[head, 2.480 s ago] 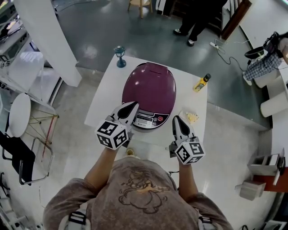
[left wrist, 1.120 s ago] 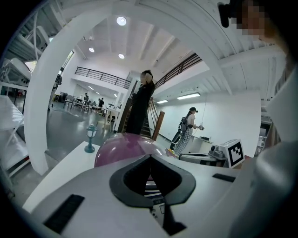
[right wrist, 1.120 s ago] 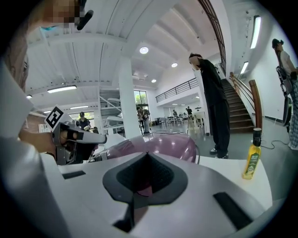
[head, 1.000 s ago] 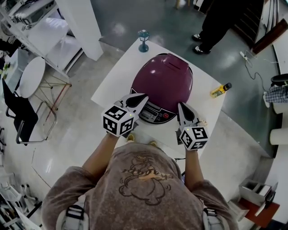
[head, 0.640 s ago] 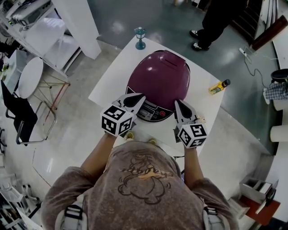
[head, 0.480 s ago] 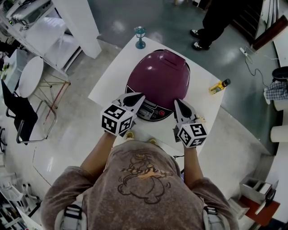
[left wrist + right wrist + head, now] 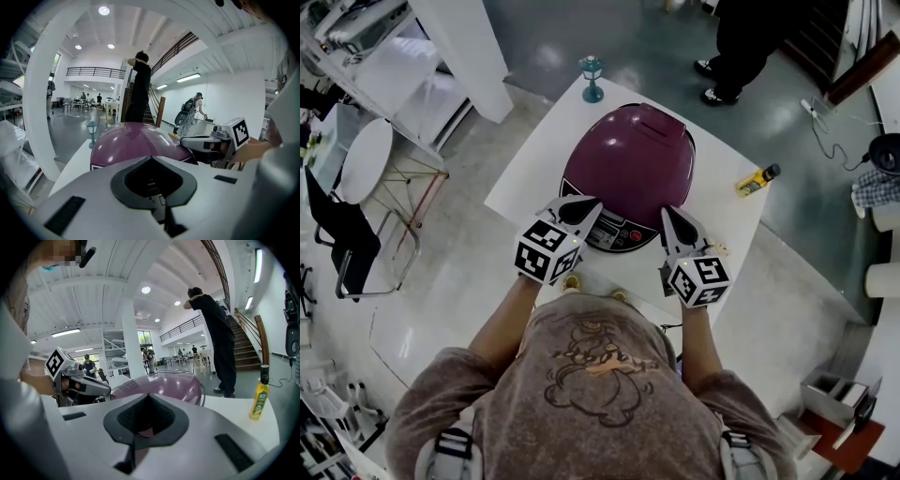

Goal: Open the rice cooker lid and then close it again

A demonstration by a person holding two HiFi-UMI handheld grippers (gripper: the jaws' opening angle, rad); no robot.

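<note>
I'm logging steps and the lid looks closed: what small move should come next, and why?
Probably nudge the shut left tool forward onto the front edge of the domed purple rice cooker, above its silver control panel, feeling for the release. Its lid is down, and both this tool and the shut right tool sit at the front, empty.

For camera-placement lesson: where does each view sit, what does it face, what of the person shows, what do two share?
Head view: on the head, steeply down at cooker; shoulders, left gripper, right gripper show.
Left gripper view: on it, along shut jaws, facing the cooker; right gripper shows.
Right gripper view: on it, along shut jaws, facing the cooker; left gripper shows.
All share the cooker.
</note>
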